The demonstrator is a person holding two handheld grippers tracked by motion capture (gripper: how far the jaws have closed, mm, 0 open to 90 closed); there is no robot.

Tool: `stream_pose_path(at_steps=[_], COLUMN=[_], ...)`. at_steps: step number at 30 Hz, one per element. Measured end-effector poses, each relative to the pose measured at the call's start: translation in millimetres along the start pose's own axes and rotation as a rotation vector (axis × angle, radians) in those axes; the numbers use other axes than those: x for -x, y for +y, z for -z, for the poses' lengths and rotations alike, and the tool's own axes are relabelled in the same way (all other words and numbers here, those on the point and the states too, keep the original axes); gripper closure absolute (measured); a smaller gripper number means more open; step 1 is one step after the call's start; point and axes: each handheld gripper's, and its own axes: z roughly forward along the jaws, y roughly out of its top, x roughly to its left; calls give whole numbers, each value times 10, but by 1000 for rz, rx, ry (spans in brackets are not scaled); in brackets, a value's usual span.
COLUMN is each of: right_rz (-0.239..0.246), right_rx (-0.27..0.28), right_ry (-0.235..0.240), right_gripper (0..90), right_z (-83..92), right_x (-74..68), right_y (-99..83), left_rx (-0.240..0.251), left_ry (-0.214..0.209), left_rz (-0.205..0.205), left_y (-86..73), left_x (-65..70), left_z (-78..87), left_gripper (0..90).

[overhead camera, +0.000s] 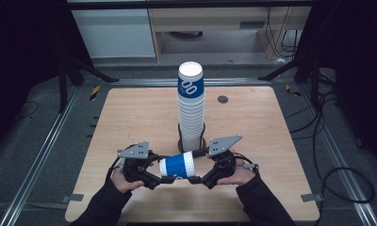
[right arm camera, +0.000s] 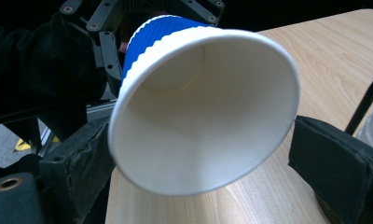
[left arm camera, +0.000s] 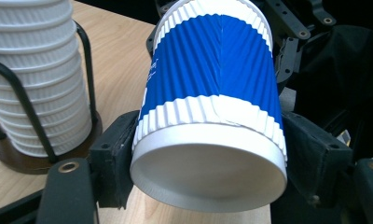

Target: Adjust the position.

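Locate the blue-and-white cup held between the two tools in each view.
High view: the blue-and-white cup lies sideways, low centre, between both tools.
Left gripper view: centre, base end towards the camera.
Right gripper view: centre, open mouth towards the camera.
Shared landmark: the cup stack in its wire holder, at the left edge of the left gripper view.

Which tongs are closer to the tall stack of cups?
Right. The right tongs sit just in front of the stack of cups, slightly to its right. The left tongs sit farther off to its left.
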Motion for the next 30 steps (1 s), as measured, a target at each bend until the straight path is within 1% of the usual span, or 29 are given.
stream_pose_path(at_steps=[4, 8, 18, 22, 25, 26, 30], right_rz=[0, 4, 8, 11, 11, 13, 15], right_rx=[2, -2, -10, -6, 5, 4, -4], right_ry=[11, 26, 38, 42, 53, 57, 68], right_gripper=[91, 115, 131, 126, 112, 114, 136], right_z=[-29, -51, -58, -57, -70, -78, -88], right_x=[1, -3, 3, -3, -12, -14, -16], right_y=[3, 0, -9, -6, -3, -2, -5], left_rx=[-10, -15, -21, -17, -22, -27, -29], left_ry=[-6, -9, -19, -24, -37, -34, -39], left_rz=[-7, -7, -2, -9, -15, -21, -18], left_y=[3, 0, -7, -7, -4, -3, -5], left_x=[12, 12, 1, 5, 19, 26, 19], left_z=[-24, -32, -30, -25, -45, -53, -52], left_gripper=[256, 256, 259, 258, 258, 258, 259])
